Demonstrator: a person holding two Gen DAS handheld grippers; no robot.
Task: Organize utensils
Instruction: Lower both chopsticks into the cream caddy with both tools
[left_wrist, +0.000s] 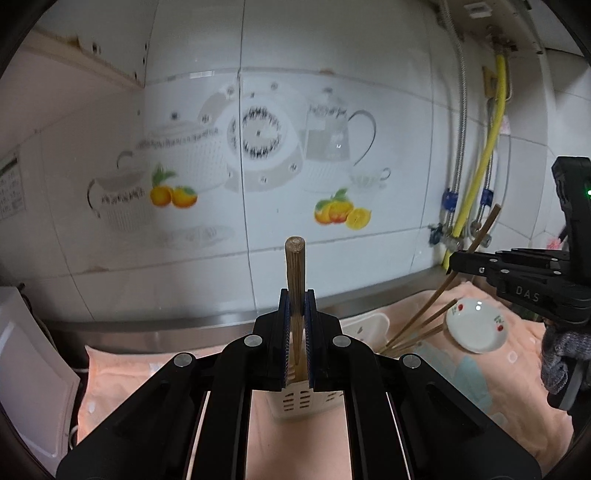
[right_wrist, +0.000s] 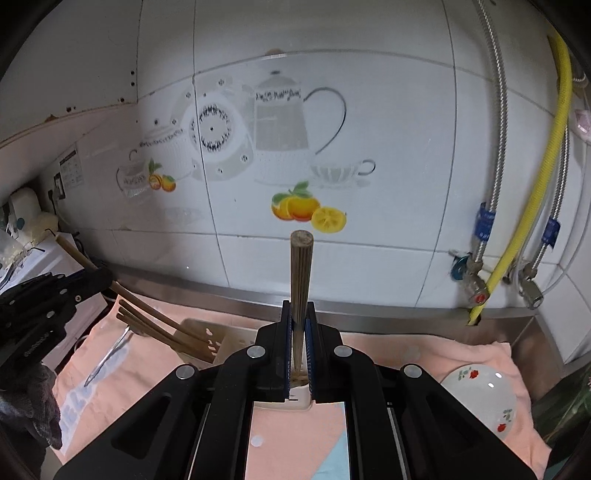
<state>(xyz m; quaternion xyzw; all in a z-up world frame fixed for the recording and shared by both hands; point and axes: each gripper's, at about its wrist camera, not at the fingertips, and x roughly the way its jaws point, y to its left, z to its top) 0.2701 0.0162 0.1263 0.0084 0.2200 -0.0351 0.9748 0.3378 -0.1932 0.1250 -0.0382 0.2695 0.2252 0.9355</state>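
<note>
In the left wrist view my left gripper (left_wrist: 295, 297) is shut on a wooden chopstick (left_wrist: 294, 258) that stands upright between the blue pads. Below it sits a white slotted utensil holder (left_wrist: 295, 404) with several chopsticks (left_wrist: 417, 326) leaning out to the right. My right gripper (left_wrist: 453, 263) shows at the right, holding its own chopstick (left_wrist: 487, 225). In the right wrist view the right gripper (right_wrist: 299, 308) is shut on an upright chopstick (right_wrist: 301, 273) above the holder (right_wrist: 207, 334). The left gripper (right_wrist: 101, 277) is at the left edge.
A peach cloth (left_wrist: 517, 369) covers the counter. A small white plate with cherries (right_wrist: 480, 395) lies on it at the right, and a metal utensil (right_wrist: 107, 358) at the left. The tiled wall (right_wrist: 369, 147), a yellow hose (right_wrist: 535, 221) and valves stand behind.
</note>
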